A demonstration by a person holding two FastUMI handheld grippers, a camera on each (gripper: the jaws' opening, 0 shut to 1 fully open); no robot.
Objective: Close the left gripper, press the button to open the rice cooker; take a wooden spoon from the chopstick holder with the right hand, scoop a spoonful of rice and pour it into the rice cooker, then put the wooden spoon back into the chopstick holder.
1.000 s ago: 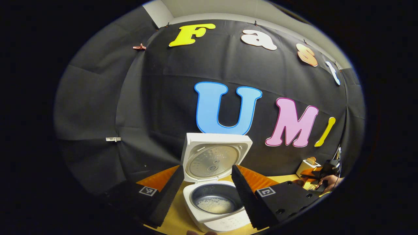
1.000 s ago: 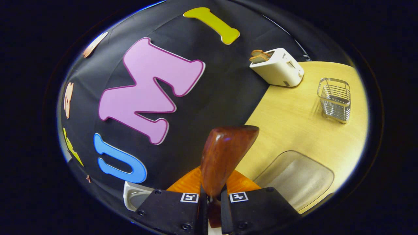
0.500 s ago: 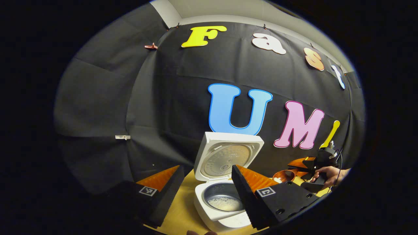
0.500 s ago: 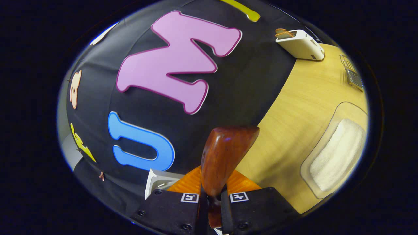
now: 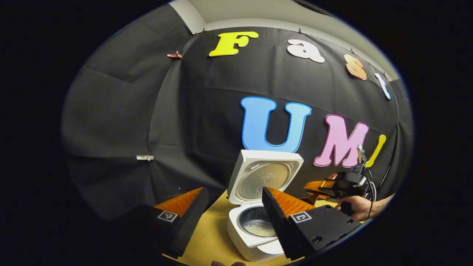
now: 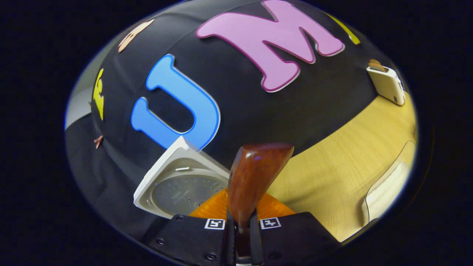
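Note:
The white rice cooker (image 5: 247, 240) stands open on the table, its lid (image 5: 264, 179) upright and a little rice in the inner pot (image 5: 257, 226). My left gripper (image 5: 231, 221) is open, its fingers framing the cooker from a short way back. My right gripper (image 6: 240, 229) is shut on the handle of the wooden spoon (image 6: 255, 173), whose bowl points forward above the table beside the cooker's lid (image 6: 181, 184). I cannot tell whether rice lies in the spoon. In the left gripper view the right gripper (image 5: 314, 187), held by a hand (image 5: 356, 207), hangs just right of the cooker.
A wooden table (image 6: 332, 166) runs to the right. A clear tray of rice (image 6: 388, 186) lies at its right edge and a white toaster (image 6: 386, 83) stands at the back near the black cloth wall.
My right gripper has carried the spoon from above the rice tray leftward to the cooker, whose lid now looms large ahead. The left gripper has drifted left, leaving the cooker right of centre.

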